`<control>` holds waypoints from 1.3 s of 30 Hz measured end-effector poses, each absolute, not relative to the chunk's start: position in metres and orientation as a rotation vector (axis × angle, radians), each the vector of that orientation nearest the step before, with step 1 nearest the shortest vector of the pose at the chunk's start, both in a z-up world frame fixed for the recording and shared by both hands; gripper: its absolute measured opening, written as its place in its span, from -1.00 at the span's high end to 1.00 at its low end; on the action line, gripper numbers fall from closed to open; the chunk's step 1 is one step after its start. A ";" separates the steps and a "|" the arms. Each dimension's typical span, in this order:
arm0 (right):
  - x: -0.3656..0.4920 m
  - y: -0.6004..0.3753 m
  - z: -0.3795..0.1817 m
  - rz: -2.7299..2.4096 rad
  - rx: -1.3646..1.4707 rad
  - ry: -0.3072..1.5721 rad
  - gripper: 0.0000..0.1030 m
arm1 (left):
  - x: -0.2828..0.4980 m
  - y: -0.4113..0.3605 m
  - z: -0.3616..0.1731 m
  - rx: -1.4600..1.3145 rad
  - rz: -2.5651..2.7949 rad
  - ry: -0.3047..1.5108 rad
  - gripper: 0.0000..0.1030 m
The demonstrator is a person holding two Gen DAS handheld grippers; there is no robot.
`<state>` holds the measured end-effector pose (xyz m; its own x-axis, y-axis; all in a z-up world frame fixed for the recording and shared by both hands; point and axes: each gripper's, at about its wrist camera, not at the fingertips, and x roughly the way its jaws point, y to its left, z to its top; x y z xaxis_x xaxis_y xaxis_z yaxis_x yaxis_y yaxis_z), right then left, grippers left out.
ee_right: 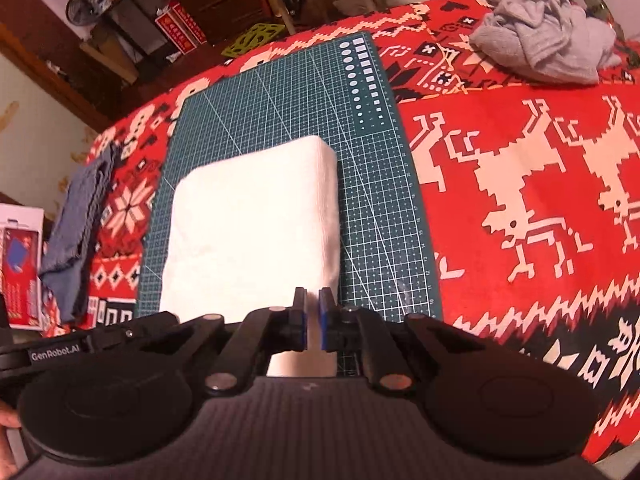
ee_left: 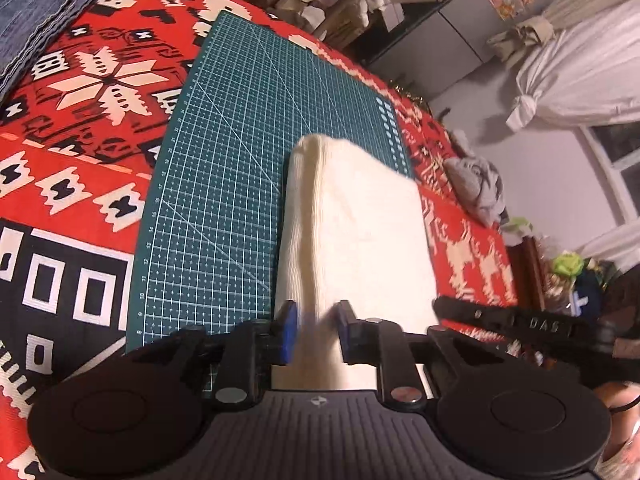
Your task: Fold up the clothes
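1. My left tool (ee_left: 318,330) pinches the near left edge of the white cloth (ee_left: 352,236); my right tool (ee_right: 313,318) is clamped on its near right corner.
2. The cloth lies as a folded block on the green cutting mat (ee_left: 224,168) on the table (ee_left: 80,128), reaching away from both tools.
3. I judge I should keep both grips level and edges matched, so the layers stay square.
4. Folded denim (ee_left: 36,12) and a crumpled grey garment (ee_right: 548,40) lie well apart.

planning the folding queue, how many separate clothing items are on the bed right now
3: the white garment folded on the green cutting mat, held by both the left gripper and right gripper; folded denim left of the mat; a crumpled grey garment at the far right. Others may lie out of view.
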<state>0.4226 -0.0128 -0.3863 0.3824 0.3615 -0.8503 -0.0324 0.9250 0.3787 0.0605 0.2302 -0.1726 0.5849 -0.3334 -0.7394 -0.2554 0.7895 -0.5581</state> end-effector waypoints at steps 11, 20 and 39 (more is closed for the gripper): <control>0.388 -0.008 -0.376 0.303 0.285 1.128 0.86 | 0.034 0.236 -0.172 -0.762 -0.054 0.936 0.85; 0.371 0.013 -0.386 0.339 0.223 1.206 0.86 | 0.027 0.221 -0.175 -0.696 -0.031 0.997 0.70; 0.387 -0.026 -0.358 0.238 0.356 0.988 0.52 | 0.020 0.233 -0.159 -0.762 -0.017 0.836 0.45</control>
<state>0.3874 -0.0260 -0.3581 0.5315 0.3538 -0.7697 -0.0350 0.9170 0.3973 0.0198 0.2329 -0.1594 0.6861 -0.2997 -0.6628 -0.2724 0.7391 -0.6161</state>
